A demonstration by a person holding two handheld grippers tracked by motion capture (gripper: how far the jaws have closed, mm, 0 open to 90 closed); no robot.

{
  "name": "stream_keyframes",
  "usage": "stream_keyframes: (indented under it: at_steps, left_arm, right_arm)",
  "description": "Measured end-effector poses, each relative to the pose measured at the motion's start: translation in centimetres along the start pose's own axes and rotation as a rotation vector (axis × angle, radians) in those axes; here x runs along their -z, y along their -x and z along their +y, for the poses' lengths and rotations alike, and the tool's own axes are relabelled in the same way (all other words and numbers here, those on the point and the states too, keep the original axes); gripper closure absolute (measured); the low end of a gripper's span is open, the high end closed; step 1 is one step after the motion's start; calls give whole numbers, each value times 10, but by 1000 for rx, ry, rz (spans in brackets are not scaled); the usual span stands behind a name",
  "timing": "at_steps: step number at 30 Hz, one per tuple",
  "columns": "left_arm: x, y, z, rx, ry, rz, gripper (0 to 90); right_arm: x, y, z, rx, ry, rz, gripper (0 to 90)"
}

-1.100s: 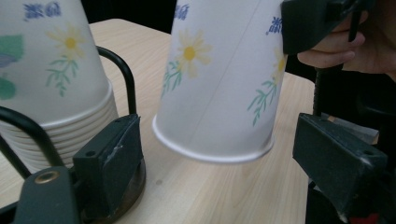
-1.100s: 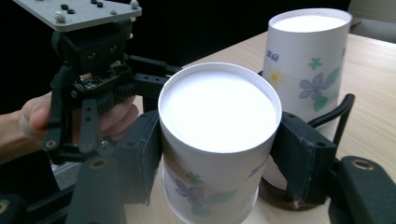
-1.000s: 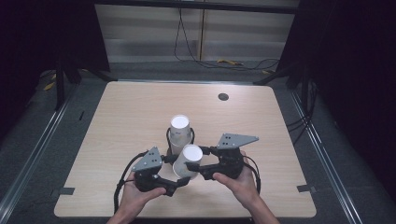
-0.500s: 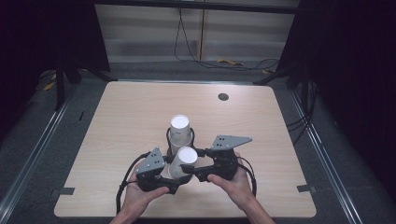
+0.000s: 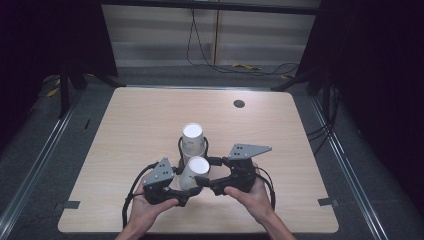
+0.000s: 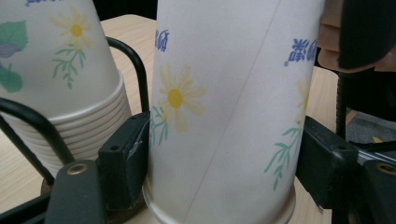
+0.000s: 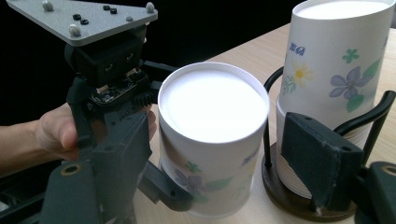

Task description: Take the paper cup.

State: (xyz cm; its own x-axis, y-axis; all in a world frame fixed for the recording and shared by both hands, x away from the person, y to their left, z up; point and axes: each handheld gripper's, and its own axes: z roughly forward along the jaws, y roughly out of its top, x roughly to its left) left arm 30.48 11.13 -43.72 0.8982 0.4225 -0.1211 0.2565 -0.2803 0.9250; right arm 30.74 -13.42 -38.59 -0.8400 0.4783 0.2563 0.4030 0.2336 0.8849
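We hold a single paper cup (image 5: 194,172) upside down at the near middle of the table (image 5: 300,145), its long axis close to upright, closed base up and tipped slightly toward us. Our left gripper (image 5: 186,192) clamps it low near the rim, pads pressed on both sides. Our right gripper (image 5: 202,181) has just been opening; its pads stand clear of the cup between them. At twelve o'clock, just beside it, the cup stack (image 5: 193,142) sits in its wire holder (image 5: 180,146).
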Motion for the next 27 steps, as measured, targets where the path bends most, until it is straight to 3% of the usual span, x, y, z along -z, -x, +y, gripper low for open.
stream_keyframes:
  at_steps: [15,27]
  left_arm:
    - [11,-9,1,33,-33,4,272]
    - [12,-15,1,43,-100,-9,274]
  right_arm:
    - [16,9,-2,-26,22,-16,240]
    - [20,16,-9,-18,-44,-39,258]
